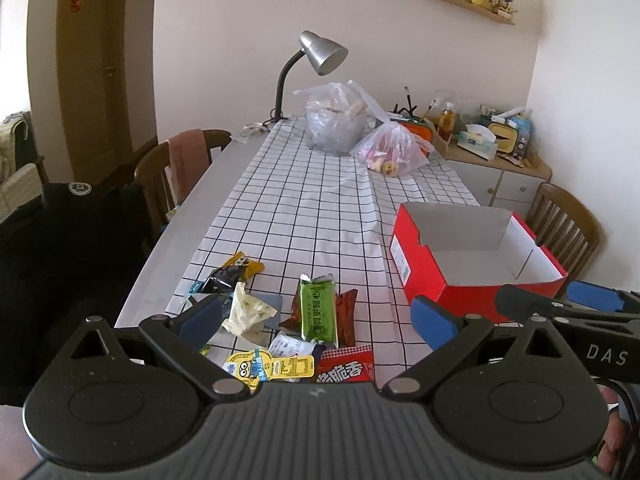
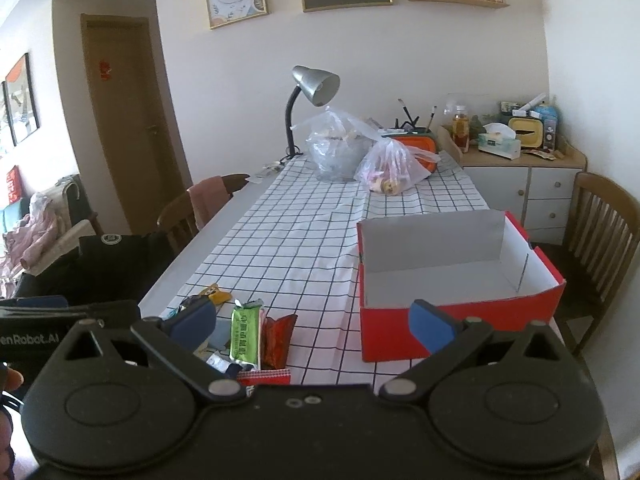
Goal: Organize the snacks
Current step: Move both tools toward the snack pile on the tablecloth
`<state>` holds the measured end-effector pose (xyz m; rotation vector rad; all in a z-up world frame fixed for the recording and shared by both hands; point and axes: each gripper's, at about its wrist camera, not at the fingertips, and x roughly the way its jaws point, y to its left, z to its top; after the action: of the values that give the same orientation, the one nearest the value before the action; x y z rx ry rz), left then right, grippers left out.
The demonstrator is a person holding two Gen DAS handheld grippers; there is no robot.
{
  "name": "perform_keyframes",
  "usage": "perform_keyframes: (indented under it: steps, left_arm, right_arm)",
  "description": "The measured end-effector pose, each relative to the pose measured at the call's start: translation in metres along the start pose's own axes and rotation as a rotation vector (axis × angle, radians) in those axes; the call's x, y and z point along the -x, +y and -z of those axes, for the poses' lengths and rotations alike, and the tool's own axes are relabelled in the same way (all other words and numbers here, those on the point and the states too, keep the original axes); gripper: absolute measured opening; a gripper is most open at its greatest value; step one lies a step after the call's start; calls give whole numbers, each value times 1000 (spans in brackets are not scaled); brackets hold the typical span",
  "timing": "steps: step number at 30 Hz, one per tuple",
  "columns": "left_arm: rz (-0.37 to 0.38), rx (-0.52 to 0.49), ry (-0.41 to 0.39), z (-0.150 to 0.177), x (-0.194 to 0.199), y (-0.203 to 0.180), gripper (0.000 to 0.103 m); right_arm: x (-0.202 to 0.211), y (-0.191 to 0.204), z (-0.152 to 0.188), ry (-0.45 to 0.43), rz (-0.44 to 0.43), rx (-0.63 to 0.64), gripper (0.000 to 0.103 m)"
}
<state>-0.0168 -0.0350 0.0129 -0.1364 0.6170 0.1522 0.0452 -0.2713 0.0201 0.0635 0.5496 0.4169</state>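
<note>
Several snack packets lie in a loose pile on the checked tablecloth [image 1: 304, 208] near the table's front edge: a green packet [image 1: 318, 307] [image 2: 244, 334], a dark red one [image 1: 345, 316] [image 2: 279, 334], a yellow cartoon packet [image 1: 269, 368], a red-and-white packet [image 1: 347, 367] and a black-and-orange one [image 1: 232, 272]. An empty red box [image 1: 460, 256] [image 2: 452, 276] with a white inside stands to their right. My left gripper [image 1: 318, 318] hovers open just above the pile, holding nothing. My right gripper [image 2: 312, 326] is open too, between the pile and the box.
A desk lamp [image 1: 316, 60], two clear plastic bags [image 1: 340, 120] [image 1: 394, 148] and an orange container sit at the table's far end. Wooden chairs [image 1: 180, 168] [image 2: 600, 240] flank the table. A black jacket [image 1: 68, 240] lies at the left. A cluttered sideboard [image 2: 520, 160] stands behind.
</note>
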Motion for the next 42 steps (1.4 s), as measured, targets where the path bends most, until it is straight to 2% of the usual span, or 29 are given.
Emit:
perform_keyframes:
  steps: [20, 42]
  left_arm:
    - [-52, 28, 15, 2, -6, -9, 101]
    - [-43, 32, 25, 6, -13, -4, 101]
  right_arm:
    - [-13, -10, -3, 26, -50, 22, 103]
    - [-17, -7, -3, 37, -43, 18, 103]
